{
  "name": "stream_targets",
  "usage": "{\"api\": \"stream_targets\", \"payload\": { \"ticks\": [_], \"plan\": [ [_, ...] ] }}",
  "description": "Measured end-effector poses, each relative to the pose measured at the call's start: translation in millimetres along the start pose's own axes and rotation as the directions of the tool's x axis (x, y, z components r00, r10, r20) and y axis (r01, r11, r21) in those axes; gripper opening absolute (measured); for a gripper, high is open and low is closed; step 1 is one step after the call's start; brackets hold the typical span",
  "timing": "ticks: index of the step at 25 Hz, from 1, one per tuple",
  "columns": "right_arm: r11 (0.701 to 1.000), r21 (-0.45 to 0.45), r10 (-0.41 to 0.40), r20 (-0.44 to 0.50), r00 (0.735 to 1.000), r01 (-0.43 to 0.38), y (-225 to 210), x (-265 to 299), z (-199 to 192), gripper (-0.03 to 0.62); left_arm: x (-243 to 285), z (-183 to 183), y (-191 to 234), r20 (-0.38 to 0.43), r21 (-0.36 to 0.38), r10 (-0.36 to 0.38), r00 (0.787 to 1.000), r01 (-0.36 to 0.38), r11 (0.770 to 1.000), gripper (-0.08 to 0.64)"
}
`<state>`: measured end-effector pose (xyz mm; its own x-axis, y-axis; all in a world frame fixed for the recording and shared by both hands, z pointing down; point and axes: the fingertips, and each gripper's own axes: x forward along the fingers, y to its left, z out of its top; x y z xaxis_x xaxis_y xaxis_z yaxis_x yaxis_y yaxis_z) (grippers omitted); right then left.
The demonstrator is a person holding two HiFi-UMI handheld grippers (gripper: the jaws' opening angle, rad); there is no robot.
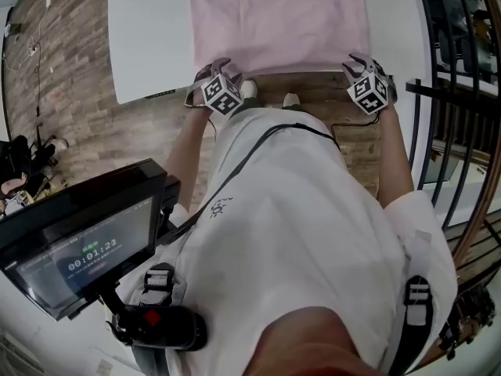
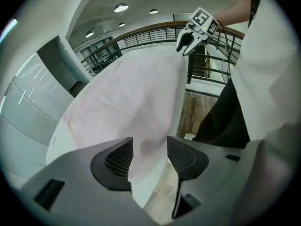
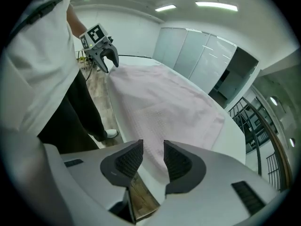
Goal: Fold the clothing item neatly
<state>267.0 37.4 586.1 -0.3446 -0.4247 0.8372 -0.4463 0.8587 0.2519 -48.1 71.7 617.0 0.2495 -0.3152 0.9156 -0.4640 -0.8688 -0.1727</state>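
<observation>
1. The person's white shirt [image 1: 297, 233] is nearest the lens and fills the head view from centre to 6 o'clock.
2. The white tabletop [image 1: 149, 37] sits at 12 o'clock, with a bare part at 11 o'clock.
3. The pink garment [image 1: 278, 22] lies spread flat on it at 12 o'clock, its near hem along the near edge. It looks thin, soft and light, with a fine grid weave, so I judge it will sag and crease rather than hold a shape. Both near corners, pinched on the hem, seem the best hold.
4. The left gripper [image 2: 149, 157] is at 11 o'clock. Its fingers [image 2: 117, 161] stand wide apart, and the near-left corner hangs loose between them, unpinched.
5. The right gripper [image 3: 153, 161] is at 1 o'clock. Its fingers [image 3: 176, 164] are partly apart and grip nothing; the near-right corner lies just beyond them.
</observation>
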Motion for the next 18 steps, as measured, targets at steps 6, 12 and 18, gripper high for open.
{"api": "stream_targets", "payload": {
  "ticks": [6, 12, 18],
  "plan": [
    [0.992, -0.108, 0.063, -0.039, 0.997, -0.067, 19, 9, -1, 0.196, 8, -8, -3, -0.036, 0.031, 0.001, 0.999, 0.0, 1.0, 0.209],
    [0.989, -0.138, 0.039, -0.053, 0.998, -0.046, 16, 21, 5, 0.202, 5, -13, 8, -0.032, 0.045, 0.01, 0.999, -0.009, 0.999, 0.207],
    [0.982, -0.177, 0.06, -0.074, 0.995, -0.073, 12, 26, 4, 0.202, 11, -13, 11, -0.064, 0.066, -0.006, 0.998, 0.01, 0.998, 0.207]
  ]
}}
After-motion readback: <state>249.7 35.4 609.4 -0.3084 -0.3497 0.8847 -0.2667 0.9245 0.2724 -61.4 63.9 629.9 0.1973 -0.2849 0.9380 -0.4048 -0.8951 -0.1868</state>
